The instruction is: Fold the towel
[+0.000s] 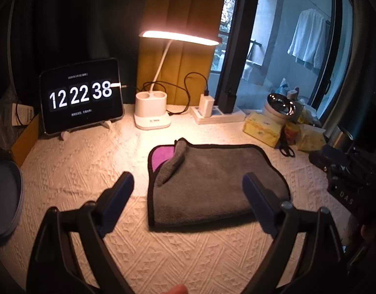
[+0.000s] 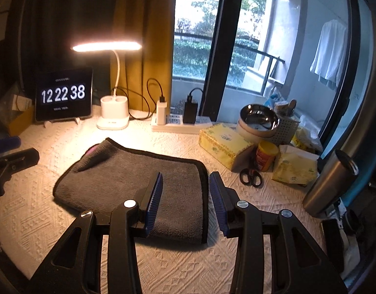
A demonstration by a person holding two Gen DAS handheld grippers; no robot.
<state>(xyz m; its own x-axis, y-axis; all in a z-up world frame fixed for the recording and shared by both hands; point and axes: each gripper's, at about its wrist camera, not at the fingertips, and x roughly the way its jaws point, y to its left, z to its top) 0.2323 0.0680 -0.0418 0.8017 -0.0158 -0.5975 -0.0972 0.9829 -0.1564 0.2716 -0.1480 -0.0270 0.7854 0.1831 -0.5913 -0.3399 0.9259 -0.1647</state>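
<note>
Towel (image 1: 212, 183) lies at centre frame in the left wrist view, on the white textured tablecloth (image 1: 77, 171). Grey side up, black binding all round. It looks doubled over once already: thick rounded edge at the lower side, and at its upper left corner a grey flap is curled back, showing the purple face (image 1: 161, 158) beneath. So the fold is untidy there.

My left gripper (image 1: 188, 191): jaws spread wide, nothing between them, held above the towel's near edge. No contact that I can make out.

My right gripper (image 2: 185, 196): jaws part-way apart, nothing pinched. In the right wrist view they straddle the towel's black-bound edge (image 2: 205, 196) at lower centre; left pad over the grey cloth, right pad over bare tablecloth. Whether the tips touch the fabric I cannot tell.

Judgement on step: first fold made, second not yet begun, or the curled corner wants straightening first. Both claws appear placed for a fresh grasp.

Next move calls for: lower onto one short edge, pinch both layers together, not the top one only, and carry it across to the opposite edge. Thick pile; layers may slip apart.

Clutter at right of frame, scissors (image 2: 250, 175) and tissue box (image 2: 224, 147), is near the towel. Keep the swing clear of it.
</note>
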